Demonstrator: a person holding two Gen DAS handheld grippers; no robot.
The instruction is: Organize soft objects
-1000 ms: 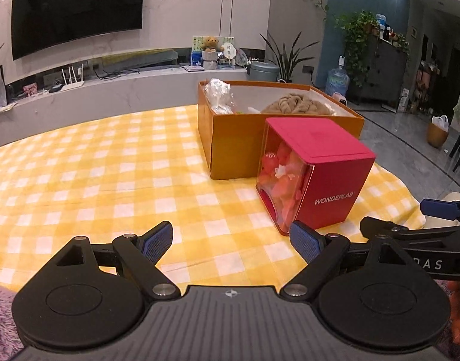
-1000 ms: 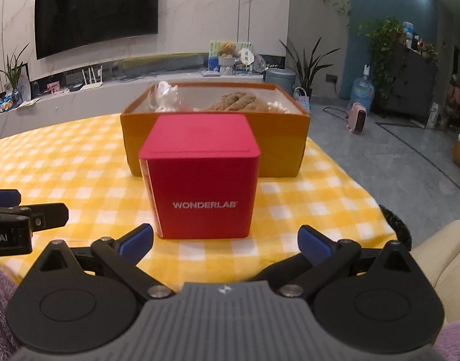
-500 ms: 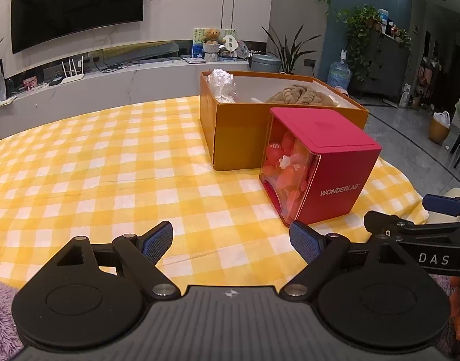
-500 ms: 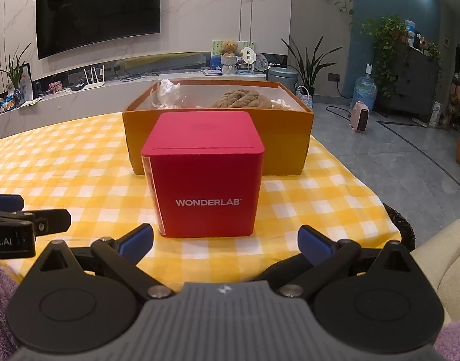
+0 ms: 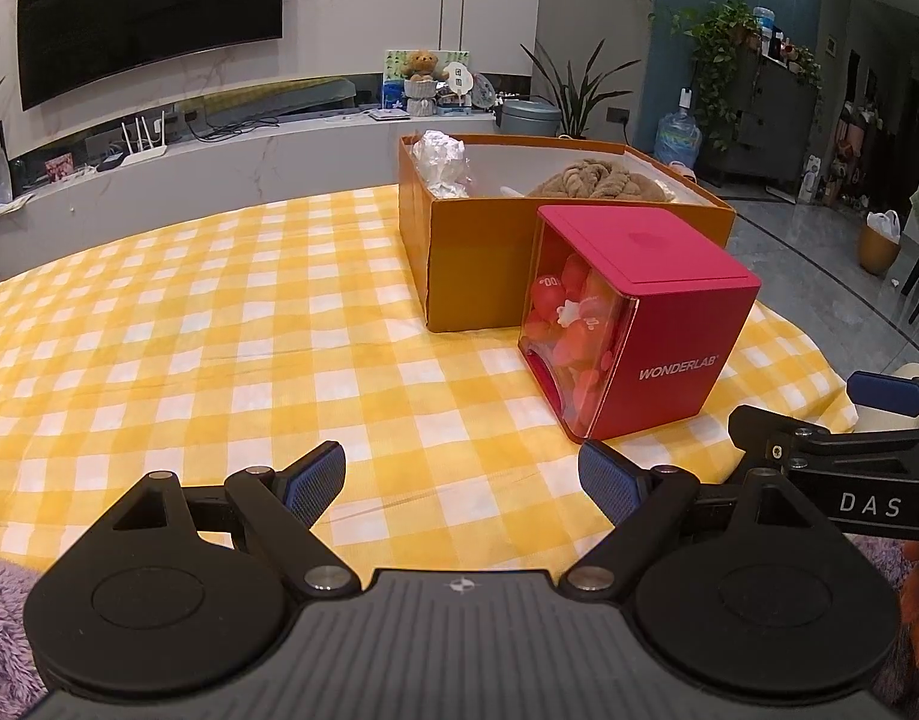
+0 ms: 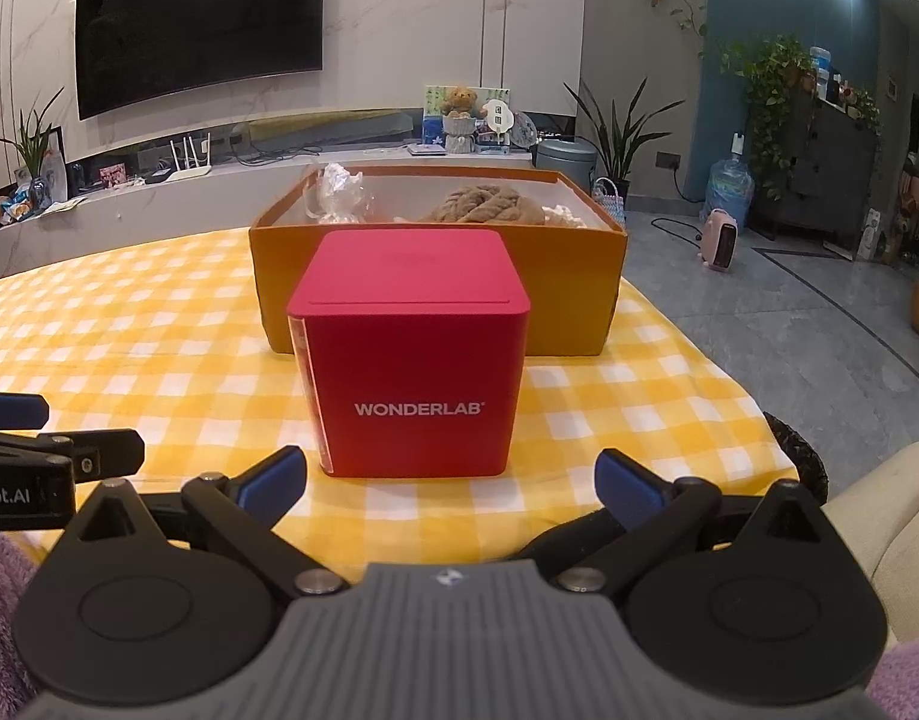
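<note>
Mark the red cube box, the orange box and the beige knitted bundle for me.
red cube box (image 6: 420, 396): right wrist view, front face.
orange box (image 5: 471, 252): left wrist view, near side wall.
beige knitted bundle (image 5: 597, 183): left wrist view, top.

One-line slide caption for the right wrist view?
Open right gripper faces a red WONDERLAB cube box standing before an orange cardboard box on a yellow checked tablecloth.

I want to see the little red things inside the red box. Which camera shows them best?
The left wrist view: the red box turns its clear side toward it, showing the red pieces. The right wrist view shows only the solid front and a thin clear edge.
</note>
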